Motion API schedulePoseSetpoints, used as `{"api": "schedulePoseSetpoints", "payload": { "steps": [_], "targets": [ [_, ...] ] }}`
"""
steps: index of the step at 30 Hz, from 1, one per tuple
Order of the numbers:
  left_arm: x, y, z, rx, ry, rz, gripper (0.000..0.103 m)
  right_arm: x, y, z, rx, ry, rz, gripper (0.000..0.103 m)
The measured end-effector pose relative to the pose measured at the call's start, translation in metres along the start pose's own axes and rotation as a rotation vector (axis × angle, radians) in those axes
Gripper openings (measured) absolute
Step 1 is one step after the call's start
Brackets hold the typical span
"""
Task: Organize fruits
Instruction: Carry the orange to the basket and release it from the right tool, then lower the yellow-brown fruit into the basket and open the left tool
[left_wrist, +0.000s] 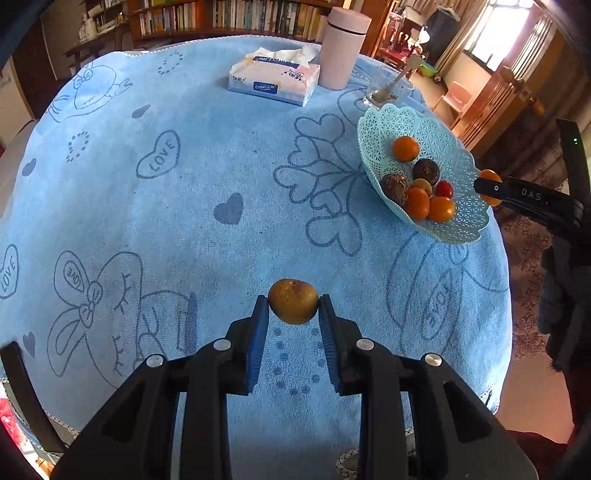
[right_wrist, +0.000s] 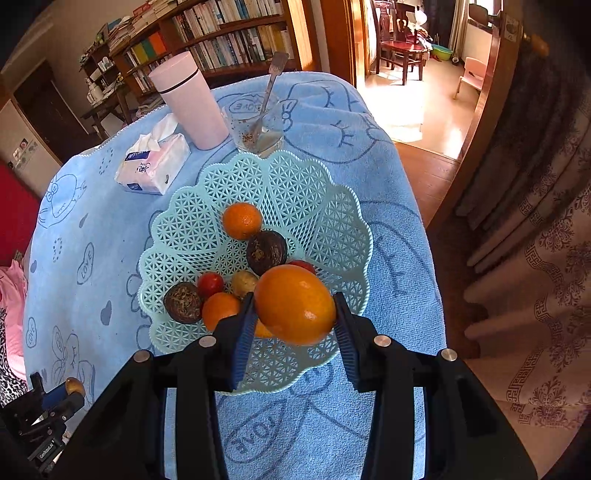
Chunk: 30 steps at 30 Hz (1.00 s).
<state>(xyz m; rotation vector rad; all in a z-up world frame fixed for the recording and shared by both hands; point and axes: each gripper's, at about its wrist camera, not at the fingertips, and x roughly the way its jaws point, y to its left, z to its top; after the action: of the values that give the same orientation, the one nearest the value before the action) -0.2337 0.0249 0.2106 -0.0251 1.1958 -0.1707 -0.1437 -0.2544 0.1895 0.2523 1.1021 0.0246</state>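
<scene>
Left gripper (left_wrist: 293, 306): blue pads clamped on a brownish-yellow round fruit (left_wrist: 293, 301), held above the blue cloth (left_wrist: 207, 177), well apart from the basket (left_wrist: 461, 221) (which sits far right in that view).

Right gripper (right_wrist: 295, 314): jaws closed on an orange (right_wrist: 295, 304), one pad on each side, positioned over the near rim of the basket (right_wrist: 184, 206). From the left wrist view the same gripper (left_wrist: 489, 188) comes in at the basket's right edge with the orange (left_wrist: 490, 176) pinched; whether it's above or touching the rim I can't tell from either angle.

In the basket: a mandarin (right_wrist: 242, 220) toward the back, two dark wrinkled fruits (right_wrist: 266, 252) (right_wrist: 183, 302), two small red ones (right_wrist: 209, 283), a yellowish one (right_wrist: 243, 282), and another orange fruit (right_wrist: 220, 310) partly hidden behind the right gripper's left finger.

Behind the basket: a glass with a spoon (right_wrist: 260, 129), just beside it a pink cylindrical cup (right_wrist: 188, 101), then a tissue pack (right_wrist: 153, 164) to its left.
</scene>
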Motion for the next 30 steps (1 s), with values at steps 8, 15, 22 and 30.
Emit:
{"api": "schedulePoseSetpoints", "payload": {
  "steps": [8,15,22,30],
  "targets": [
    [-0.003,-0.002,-0.002,-0.001,-0.003,0.007,0.028,-0.003,-0.015,-0.007,0.051,-0.002,-0.005,0.044],
    [-0.002,-0.019,0.006,0.035,-0.012,-0.002,0.028,-0.019,-0.034,-0.03,0.107,-0.002,0.011,0.044],
    [0.006,-0.048,0.021,0.104,-0.017,-0.024,0.028,-0.033,-0.054,-0.056,0.164,0.003,0.019,0.045],
    [0.012,-0.08,0.042,0.171,-0.031,-0.045,0.028,-0.041,-0.067,-0.081,0.188,0.023,0.026,0.052]
  ]
}}
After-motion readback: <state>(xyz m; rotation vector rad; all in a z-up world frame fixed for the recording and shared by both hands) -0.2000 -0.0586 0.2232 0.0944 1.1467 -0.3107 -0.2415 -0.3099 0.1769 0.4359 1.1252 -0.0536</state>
